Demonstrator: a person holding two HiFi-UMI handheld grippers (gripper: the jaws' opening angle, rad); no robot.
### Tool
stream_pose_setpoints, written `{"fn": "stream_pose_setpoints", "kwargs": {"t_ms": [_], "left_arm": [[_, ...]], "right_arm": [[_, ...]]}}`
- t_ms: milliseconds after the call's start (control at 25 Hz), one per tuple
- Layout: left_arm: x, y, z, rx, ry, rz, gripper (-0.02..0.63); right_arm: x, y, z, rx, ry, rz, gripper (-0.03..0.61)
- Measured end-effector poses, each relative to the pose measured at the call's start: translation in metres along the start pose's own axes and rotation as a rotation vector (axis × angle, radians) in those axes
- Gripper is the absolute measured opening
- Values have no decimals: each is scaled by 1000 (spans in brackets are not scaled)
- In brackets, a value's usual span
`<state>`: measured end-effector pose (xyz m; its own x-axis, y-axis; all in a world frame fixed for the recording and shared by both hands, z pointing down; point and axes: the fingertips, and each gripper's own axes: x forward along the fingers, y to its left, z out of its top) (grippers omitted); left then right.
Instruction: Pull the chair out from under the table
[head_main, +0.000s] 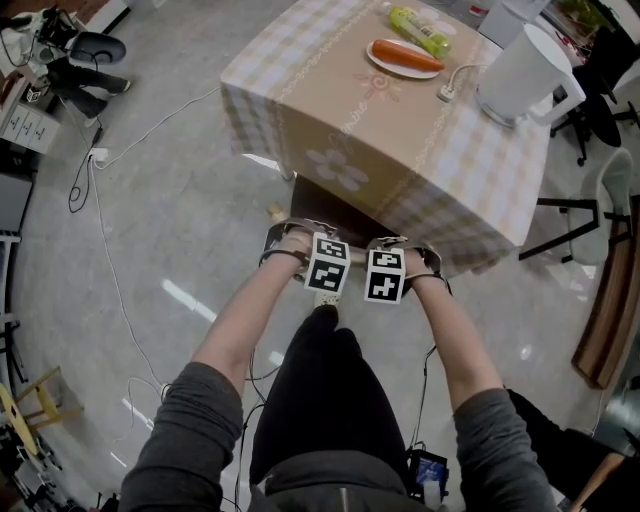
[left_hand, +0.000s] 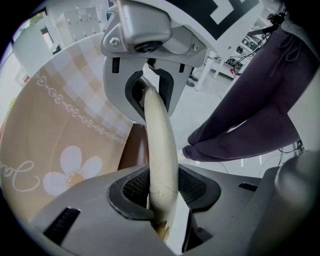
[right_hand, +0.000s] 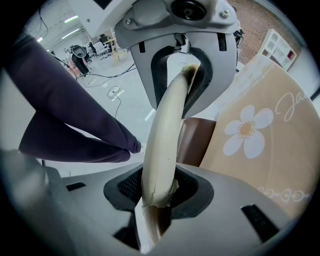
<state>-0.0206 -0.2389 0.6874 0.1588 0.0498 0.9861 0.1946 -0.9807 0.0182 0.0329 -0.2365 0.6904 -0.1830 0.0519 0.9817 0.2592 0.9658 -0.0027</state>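
Observation:
The chair (head_main: 335, 203) stands tucked under the table (head_main: 330, 120), with only part of its brown seat showing below the checked, flower-printed cloth. Both grippers point down on its cream top rail (left_hand: 159, 145), side by side. My left gripper (left_hand: 162, 192) is shut on the rail, its dark pads pressed against both sides. In the right gripper view, my right gripper (right_hand: 157, 190) is shut on the same rail (right_hand: 165, 135), where the cream covering is torn. In the head view the left gripper (head_main: 295, 240) and right gripper (head_main: 405, 250) sit just before the table's near edge.
On the table are a plate with a carrot (head_main: 404, 55), a green bottle (head_main: 420, 30) and a white kettle (head_main: 520, 75). Cables (head_main: 100, 230) trail over the grey floor at left. Dark office chairs (head_main: 590, 210) stand at right. The person's dark-trousered leg (head_main: 320, 400) is right behind the chair.

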Motion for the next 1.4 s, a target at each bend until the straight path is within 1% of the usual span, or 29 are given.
{"fn": "stream_pose_setpoints", "kwargs": {"t_ms": [1400], "left_arm": [[5,-56,13,-10,33,-21,152]], "right_arm": [[3,57,12,-16,-9,24,127]]}}
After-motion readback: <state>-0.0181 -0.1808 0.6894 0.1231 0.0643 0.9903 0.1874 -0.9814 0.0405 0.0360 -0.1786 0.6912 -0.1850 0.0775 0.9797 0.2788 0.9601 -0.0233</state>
